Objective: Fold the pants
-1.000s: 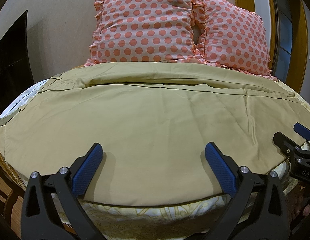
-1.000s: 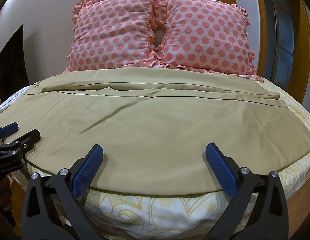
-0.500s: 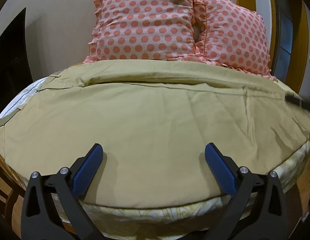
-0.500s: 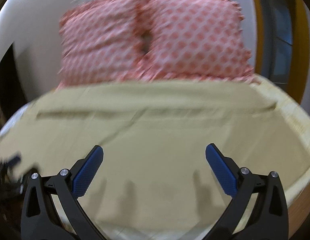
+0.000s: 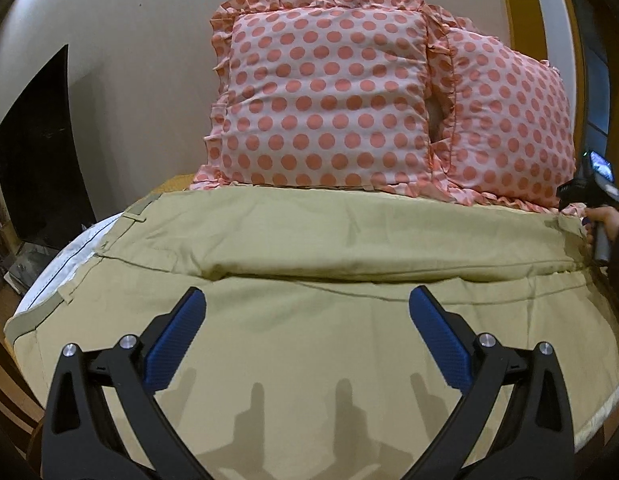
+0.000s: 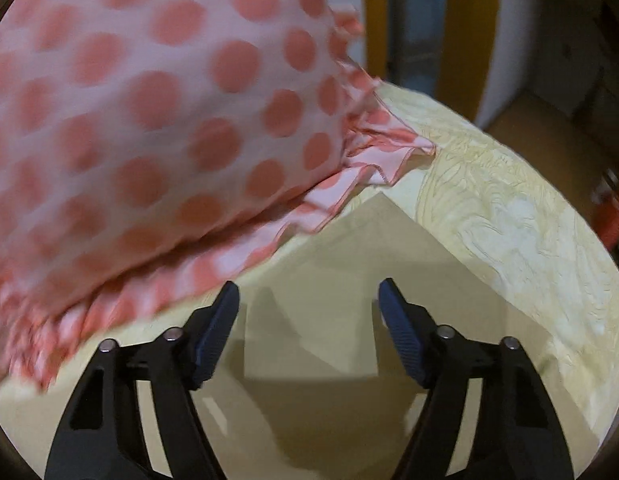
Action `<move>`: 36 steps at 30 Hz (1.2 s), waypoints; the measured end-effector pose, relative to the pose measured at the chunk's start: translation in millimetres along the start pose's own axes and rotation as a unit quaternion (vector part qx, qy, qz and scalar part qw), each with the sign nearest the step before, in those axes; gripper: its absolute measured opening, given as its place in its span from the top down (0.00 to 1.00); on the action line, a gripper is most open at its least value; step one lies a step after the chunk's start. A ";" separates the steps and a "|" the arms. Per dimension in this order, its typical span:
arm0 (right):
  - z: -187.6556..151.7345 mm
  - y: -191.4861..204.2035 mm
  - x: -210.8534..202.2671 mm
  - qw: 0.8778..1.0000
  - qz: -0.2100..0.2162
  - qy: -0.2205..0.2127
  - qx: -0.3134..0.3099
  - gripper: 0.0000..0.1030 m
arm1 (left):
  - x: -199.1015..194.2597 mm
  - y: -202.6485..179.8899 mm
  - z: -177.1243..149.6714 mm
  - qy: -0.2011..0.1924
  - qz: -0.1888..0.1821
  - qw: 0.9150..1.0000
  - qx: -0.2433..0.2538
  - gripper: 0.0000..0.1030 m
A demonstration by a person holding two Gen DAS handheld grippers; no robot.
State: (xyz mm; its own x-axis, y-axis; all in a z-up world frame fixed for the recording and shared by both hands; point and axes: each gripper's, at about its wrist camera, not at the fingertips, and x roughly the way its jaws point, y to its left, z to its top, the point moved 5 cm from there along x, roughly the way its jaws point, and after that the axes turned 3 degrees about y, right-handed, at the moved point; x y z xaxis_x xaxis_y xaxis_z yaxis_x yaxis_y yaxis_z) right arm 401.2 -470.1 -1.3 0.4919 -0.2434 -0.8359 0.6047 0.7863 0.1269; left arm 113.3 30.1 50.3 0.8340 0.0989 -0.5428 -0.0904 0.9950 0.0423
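Observation:
Khaki pants lie spread flat across the bed, waistband at the left, legs running right, the far leg folded along a seam. My left gripper is open and empty, low over the near leg. My right gripper is open and empty above the far right corner of the pants, by the hem. In the left wrist view the right gripper's body and the hand holding it show at the far right edge.
Two pink polka-dot pillows lean on the wall behind the pants; one sits just left of my right gripper. A yellow patterned sheet covers the bed. A dark TV stands at the left.
My right gripper moved from the near edge of the bed to the far right corner of the pants beside the pillow. My left gripper moved forward over the pants.

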 end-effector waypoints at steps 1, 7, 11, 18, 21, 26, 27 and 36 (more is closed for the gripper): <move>5.5 -2.5 9.1 1.000 -0.005 0.007 0.010 0.30 | 4.2 -0.9 1.4 0.003 0.000 1.000 0.001 0.02; 13.4 -6.3 37.6 0.999 -0.051 -0.013 -0.011 0.45 | 21.5 -9.0 -2.1 0.020 -0.010 1.000 0.012 0.02; 14.2 -16.7 40.1 0.999 -0.009 -0.026 -0.023 0.91 | 24.2 -7.3 -5.0 0.025 -0.013 1.000 0.007 0.02; -21.2 -81.4 -46.3 0.971 0.210 -0.103 0.045 0.95 | 9.4 9.1 -8.5 0.016 -0.009 1.000 -0.014 0.02; -67.5 -126.5 -91.6 0.951 0.276 -0.122 0.068 0.95 | 5.1 16.8 -7.9 0.014 -0.008 1.000 -0.025 0.02; -161.4 -171.5 -110.8 0.945 0.295 -0.057 0.126 0.95 | 1.6 25.8 -1.8 0.013 -0.030 0.998 -0.058 0.02; -166.0 -174.2 -105.4 0.944 0.298 -0.044 0.133 0.94 | 1.7 26.1 0.0 0.014 -0.033 0.997 -0.061 0.02; -178.7 -184.9 -102.2 0.941 0.286 -0.017 0.177 0.45 | 3.1 46.8 23.5 -0.001 -0.026 0.998 -0.060 0.02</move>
State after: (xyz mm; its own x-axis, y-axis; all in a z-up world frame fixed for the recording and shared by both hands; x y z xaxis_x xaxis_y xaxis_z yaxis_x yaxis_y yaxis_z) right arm 127.1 -489.2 -34.8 0.8169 0.1393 -0.5597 0.4029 0.5565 0.7266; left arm 124.5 77.3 70.3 0.8402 0.0463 -0.5403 -0.1104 0.9901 -0.0868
